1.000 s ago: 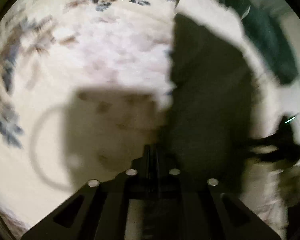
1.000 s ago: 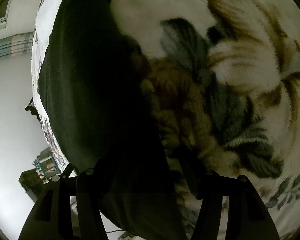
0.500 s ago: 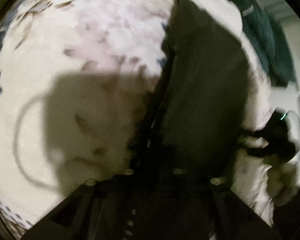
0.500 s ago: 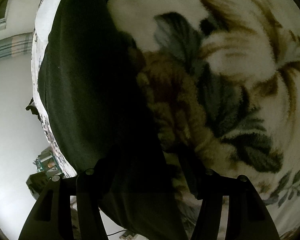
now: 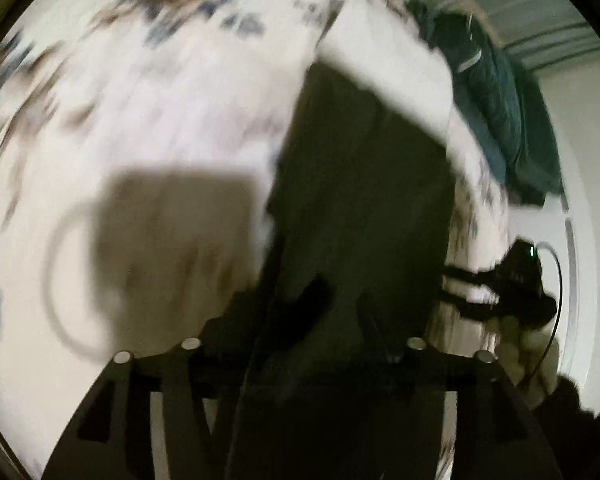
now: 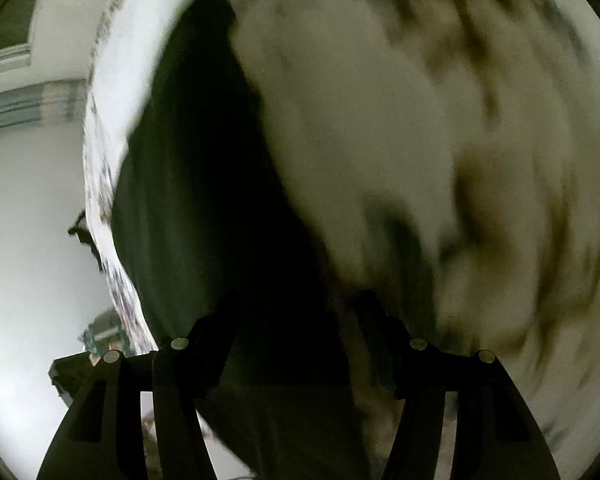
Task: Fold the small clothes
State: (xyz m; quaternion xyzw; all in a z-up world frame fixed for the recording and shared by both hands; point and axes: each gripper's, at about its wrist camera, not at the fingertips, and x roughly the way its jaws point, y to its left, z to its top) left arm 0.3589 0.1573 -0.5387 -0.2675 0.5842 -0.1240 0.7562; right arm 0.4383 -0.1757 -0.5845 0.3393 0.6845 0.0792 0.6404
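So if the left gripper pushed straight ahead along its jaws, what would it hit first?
Most likely the dark garment, which already lies between the left gripper's jaws, which have just been opening, and stretches on ahead over the floral blanket. Blur leaves depth uncertain.

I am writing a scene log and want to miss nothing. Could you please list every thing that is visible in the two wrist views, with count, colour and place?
dark garment: one, near black, lying long on the blanket, reaching between both grippers' fingers.
floral blanket: one, cream with brown and blue-grey flowers, covering the surface under the garment.
white cloth: one, white, over the garment's far end.
teal bundle: one, dark teal, far right edge, against the wall.
left gripper: one, black; its jaws have just been opening, garment between them, pads not visibly pressing.
right gripper: one, black, jaws apart, garment running between them; also seen from the left wrist view, held by a hand.
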